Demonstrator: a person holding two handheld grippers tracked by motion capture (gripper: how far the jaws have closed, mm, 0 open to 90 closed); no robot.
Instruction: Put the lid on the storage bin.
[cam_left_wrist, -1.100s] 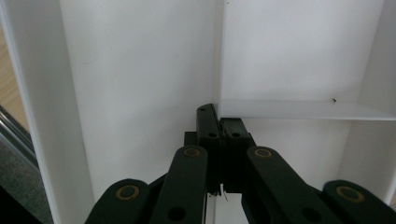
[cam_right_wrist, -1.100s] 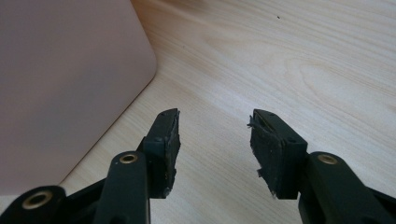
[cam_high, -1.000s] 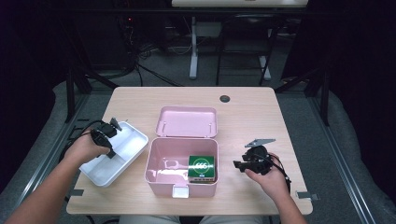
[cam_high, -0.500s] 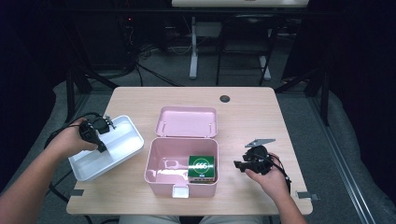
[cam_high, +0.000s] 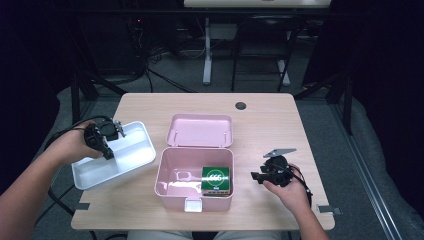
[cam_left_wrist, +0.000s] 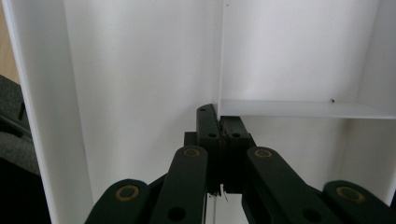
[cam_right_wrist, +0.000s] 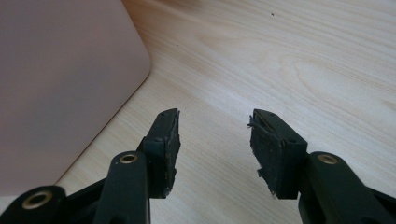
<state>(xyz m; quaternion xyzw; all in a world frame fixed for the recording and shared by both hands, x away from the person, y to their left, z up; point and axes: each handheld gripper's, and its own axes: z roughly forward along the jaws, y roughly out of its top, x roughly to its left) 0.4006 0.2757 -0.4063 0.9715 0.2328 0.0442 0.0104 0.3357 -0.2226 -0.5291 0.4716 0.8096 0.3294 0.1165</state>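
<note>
Left gripper (cam_high: 107, 142) is clamped on the inner divider wall of the white tray (cam_high: 132, 160); in the left gripper view the jaws are pinched together on the thin white divider (cam_left_wrist: 299, 108) right at its corner. Tray is tilted, lifted off the tabletop (cam_high: 280, 120) at the left edge, with its near-left corner hanging past that edge. It has two compartments, both bare white plastic.

Right gripper (cam_high: 260, 176) sits low near the front-right part of the tabletop, jaws about half apart, nothing between them, just bare wood. It points at the right wall of the pink box (cam_high: 167, 172), just beside it, not touching.

Pink box stands at front centre, open, hinged lid (cam_high: 200, 131) lying flat behind it. Green packet (cam_high: 216, 177) sits in the box's right half. Tray and box are close, not touching.
</note>
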